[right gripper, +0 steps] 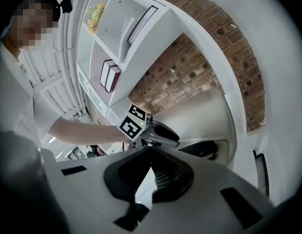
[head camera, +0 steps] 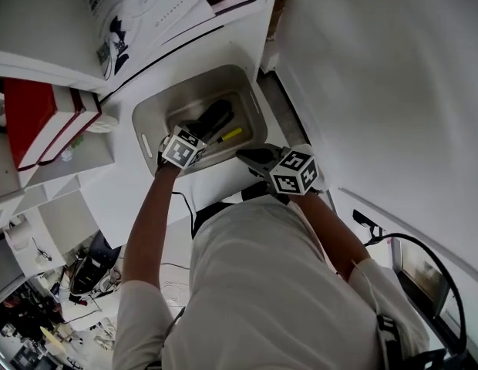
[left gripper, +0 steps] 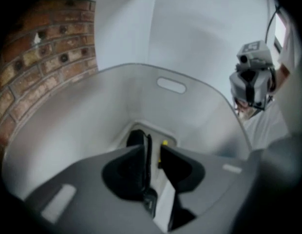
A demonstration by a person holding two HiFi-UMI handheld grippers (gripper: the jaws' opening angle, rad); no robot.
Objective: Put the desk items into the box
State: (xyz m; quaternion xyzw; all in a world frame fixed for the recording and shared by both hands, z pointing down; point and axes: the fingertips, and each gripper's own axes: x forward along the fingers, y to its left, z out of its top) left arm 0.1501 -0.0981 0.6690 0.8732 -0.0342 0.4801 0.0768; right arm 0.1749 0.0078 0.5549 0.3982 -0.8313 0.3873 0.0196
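The jaws of the left gripper [left gripper: 153, 152] stand a narrow slit apart with nothing between them, and they point steeply down into the grey box [left gripper: 199, 111]. The task's things lie straight below and ahead of them on the box floor. A black item [left gripper: 136, 138] with a thin cord sits just off the left jaw's tip. A yellow pen [head camera: 230, 135] lies beside it toward the right jaw, its long axis across the box floor in the head view.

The right gripper [right gripper: 151, 152] has its jaws together at the tips and empty. It is held nearly level beside the near rim of the box, outside it, facing the left gripper across the opening. The left hand is plainly the nearer to the contents, its forearm stretched over the bench [head camera: 185, 60] with the wrist bent down. Both items appear already stowed, so the coming move probably turns on the box walls, which close round the left jaws on every side.
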